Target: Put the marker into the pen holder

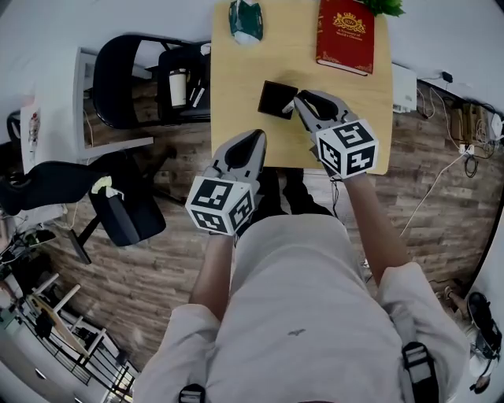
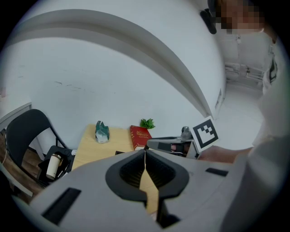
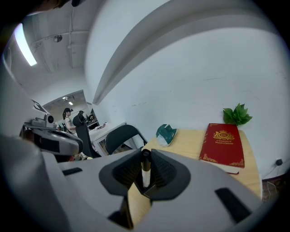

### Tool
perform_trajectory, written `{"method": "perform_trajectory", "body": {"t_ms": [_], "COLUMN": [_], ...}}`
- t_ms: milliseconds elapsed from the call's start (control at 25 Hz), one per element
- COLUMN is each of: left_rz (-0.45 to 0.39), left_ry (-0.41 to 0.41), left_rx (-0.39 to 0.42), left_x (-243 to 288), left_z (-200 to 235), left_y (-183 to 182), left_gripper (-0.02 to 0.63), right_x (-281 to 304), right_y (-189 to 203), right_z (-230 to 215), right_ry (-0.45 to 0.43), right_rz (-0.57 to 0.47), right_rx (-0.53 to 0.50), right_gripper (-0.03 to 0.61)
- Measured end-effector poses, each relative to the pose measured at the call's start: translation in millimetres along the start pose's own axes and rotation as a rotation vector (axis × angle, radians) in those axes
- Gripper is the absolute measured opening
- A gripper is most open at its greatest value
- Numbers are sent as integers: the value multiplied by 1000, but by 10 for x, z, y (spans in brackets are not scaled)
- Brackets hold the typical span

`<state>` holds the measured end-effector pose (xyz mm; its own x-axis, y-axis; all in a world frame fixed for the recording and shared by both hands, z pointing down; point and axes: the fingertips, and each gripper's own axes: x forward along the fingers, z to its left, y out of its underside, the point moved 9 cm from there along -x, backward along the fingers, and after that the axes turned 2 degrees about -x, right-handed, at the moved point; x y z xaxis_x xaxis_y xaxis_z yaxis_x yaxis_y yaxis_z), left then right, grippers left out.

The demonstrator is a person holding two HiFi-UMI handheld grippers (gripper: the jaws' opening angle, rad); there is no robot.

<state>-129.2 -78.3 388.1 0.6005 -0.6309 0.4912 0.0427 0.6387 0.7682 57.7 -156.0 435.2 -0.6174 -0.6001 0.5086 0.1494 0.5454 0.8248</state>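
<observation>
White-barrelled marker [image 3: 145, 171] sits clamped in the right claw [image 1: 299, 101], at three o'clock of the black pen holder [image 1: 275, 99] on the table [image 1: 236, 79]. It is seemingly not yet dropped in. Left claw [image 2: 145, 154] is closed and empty.

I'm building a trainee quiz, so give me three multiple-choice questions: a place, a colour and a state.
1. Where on the table is the red book? A: far right corner, by the plant. B: near left corner. C: near edge, middle.
2. The pen holder's colour? A: black. B: yellow. C: white.
3. The right gripper is: A: open, empty. B: shut on the marker. C: shut on the book.
Answers: A, it lies beside the plant; A, dark on pale wood; B, the marker stands between its jaws.
</observation>
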Motion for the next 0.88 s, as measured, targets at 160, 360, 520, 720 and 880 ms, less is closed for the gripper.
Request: {"method": "perform_trajectory", "body": {"t_ms": [160,360,520,720,880], "left_rz": [12,26,37,49,64], "left_ry": [24,51,69,92,111], "left_rx": [4,4,5,10,15], "left_x": [46,94,142,210,274], "left_z": [83,205,307,419,482], "left_y": [-24,-57,-88,-153,-175], "left_gripper": [9,9,9,9,9], "right_x": [53,134,209,301,364], "right_y": [49,96,131,186,253], "right_z": [9,32,44,52,31], "right_ry": [19,42,61,79,96], "right_rz": [22,49,72,102,127], "right_rx": [15,26,33,43,65], "right_gripper": [64,64,64,64,64]}}
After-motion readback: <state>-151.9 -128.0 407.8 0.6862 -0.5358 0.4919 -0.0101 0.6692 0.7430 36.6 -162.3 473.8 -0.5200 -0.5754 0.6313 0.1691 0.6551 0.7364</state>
